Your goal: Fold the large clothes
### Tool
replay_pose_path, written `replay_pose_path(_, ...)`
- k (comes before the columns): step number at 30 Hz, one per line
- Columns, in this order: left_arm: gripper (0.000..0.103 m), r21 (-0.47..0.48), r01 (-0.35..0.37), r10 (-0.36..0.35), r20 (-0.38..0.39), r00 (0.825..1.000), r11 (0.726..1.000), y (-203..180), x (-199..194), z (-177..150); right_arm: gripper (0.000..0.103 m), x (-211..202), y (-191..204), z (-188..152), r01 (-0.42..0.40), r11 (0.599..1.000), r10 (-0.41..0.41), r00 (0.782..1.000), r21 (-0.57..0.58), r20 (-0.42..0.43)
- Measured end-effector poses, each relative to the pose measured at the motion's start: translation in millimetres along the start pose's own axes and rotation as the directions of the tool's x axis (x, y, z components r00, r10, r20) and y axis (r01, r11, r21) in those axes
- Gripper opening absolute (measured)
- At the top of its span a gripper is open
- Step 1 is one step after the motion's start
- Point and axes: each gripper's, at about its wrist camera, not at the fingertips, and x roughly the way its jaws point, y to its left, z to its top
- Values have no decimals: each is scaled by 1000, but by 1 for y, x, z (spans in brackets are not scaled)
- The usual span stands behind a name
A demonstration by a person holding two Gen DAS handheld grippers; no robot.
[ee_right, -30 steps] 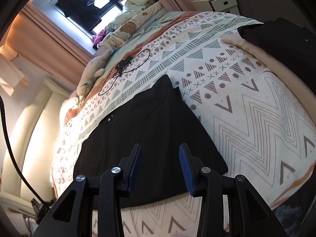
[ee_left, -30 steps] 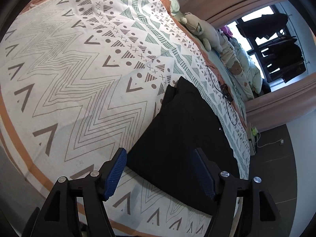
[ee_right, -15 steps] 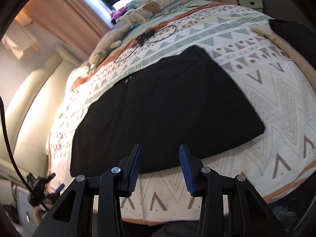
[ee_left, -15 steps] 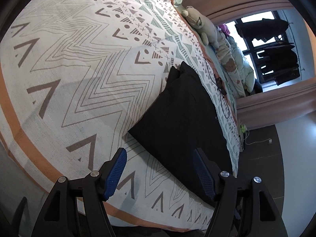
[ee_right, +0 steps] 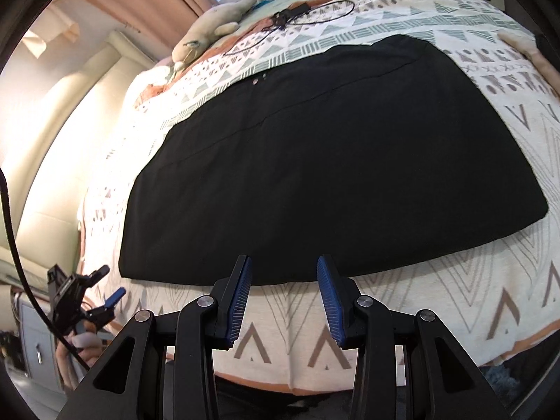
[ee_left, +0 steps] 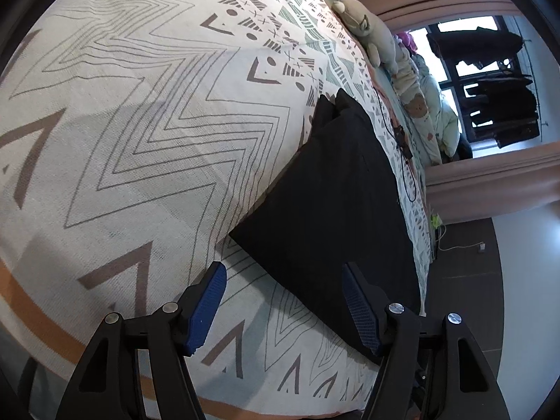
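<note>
**Ahead of both grippers: a soft black garment, flat and ready for its next fold**

Ahead of your right gripper [ee_right: 283, 301], the black garment [ee_right: 332, 161] lies spread flat on the patterned bedspread [ee_right: 490, 280], its near hem just beyond the fingertips. The jaws stand apart and hold nothing. Your left gripper [ee_left: 283, 302] is also open and empty; the garment's near corner [ee_left: 241, 236] sits just ahead of it, slightly toward its right finger, and the cloth runs away from there along the bed.

Expect this piece to handle as limp, light fabric. It looks smooth and thin, with a faint seam line across it and two small studs [ee_right: 259, 78] near the far edge, so it probably has no stiffness to help you. It will likely sag and drag on the bedspread if you lift it by one point only.

Take hold at the two near corners, one per gripper, pinching through all layers at the hem. Grip close to the edge rather than mid-panel, where you would only bunch cloth. Keep clear of the cable [ee_right: 308, 12] and the plush toy [ee_right: 210, 31] beyond the far edge.
</note>
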Motion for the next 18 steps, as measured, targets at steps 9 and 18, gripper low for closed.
replay_pose_path(9, 59, -6, 25, -25, -28, 999, 1000, -4, 34, 13, 40, 3, 20, 1, 15, 999, -16, 1000, -46, -17)
replay_pose_path(18, 39, -13, 75, -74, 33, 997, 997, -4, 27, 15, 40, 18, 28, -3, -2, 998, -1, 998, -60, -60)
